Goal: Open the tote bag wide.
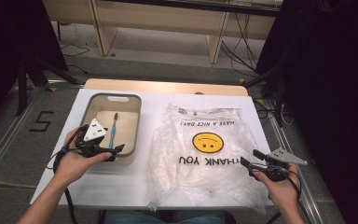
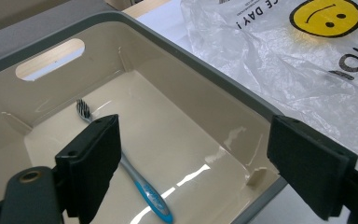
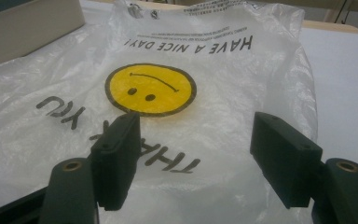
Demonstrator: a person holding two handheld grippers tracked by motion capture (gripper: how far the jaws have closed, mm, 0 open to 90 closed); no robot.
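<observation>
Left gripper (image 2: 193,163) is hovering jaws-wide over beige plastic bin (image 1: 135,122), lower-left | blue slim toothbrush (image 2: 135,179) lying inside: light, stiff, slippery; grip mid-handle | right gripper (image 3: 193,161) gaping over crinkly smiley bag (image 3: 168,93)

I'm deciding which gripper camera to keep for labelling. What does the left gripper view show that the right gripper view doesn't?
Left gripper view alone: the blue toothbrush lying on the floor of the beige bin, seen between the open jaws of the left gripper. Right gripper view alone: the bag's "HAVE A NICE DAY!" line, beyond the open right gripper. Both: the plastic bag with its yellow smiley.
</observation>
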